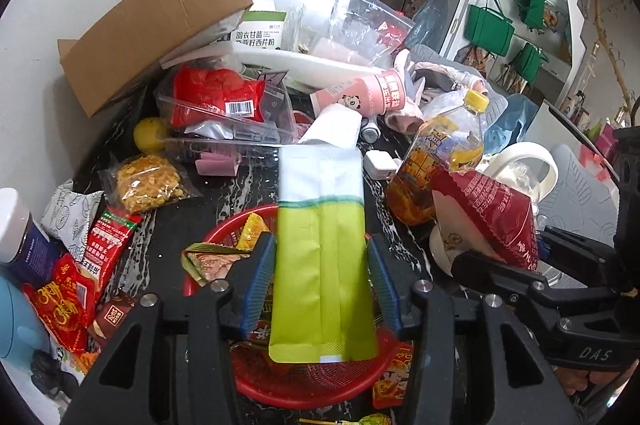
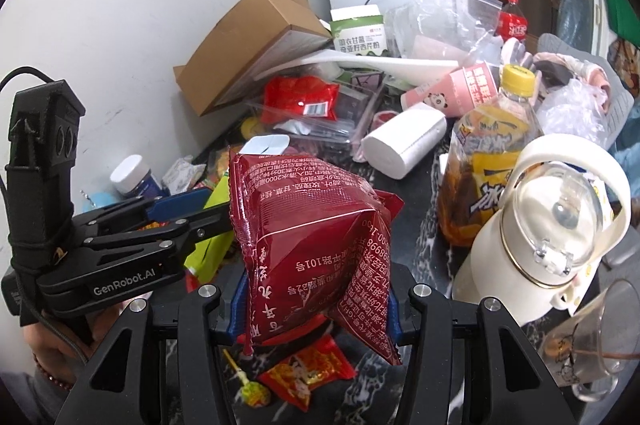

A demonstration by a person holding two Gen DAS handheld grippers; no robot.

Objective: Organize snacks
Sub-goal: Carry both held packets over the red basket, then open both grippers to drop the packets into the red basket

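A green and white snack packet stands upright between the blue pads of my left gripper, which is shut on it just above a red mesh basket that holds several small snack packs. The right wrist view shows this gripper at the left, with the green packet in its jaws. My right gripper is shut on a puffy dark red packet, held up to the right of the basket. From the left wrist view the red packet hangs at the right.
The black marble table is crowded: a clear tray with a red pack, a cardboard box, a yellow-capped tea bottle, a white kettle, a tissue roll, a pink cup. Loose red snack packs lie left of the basket.
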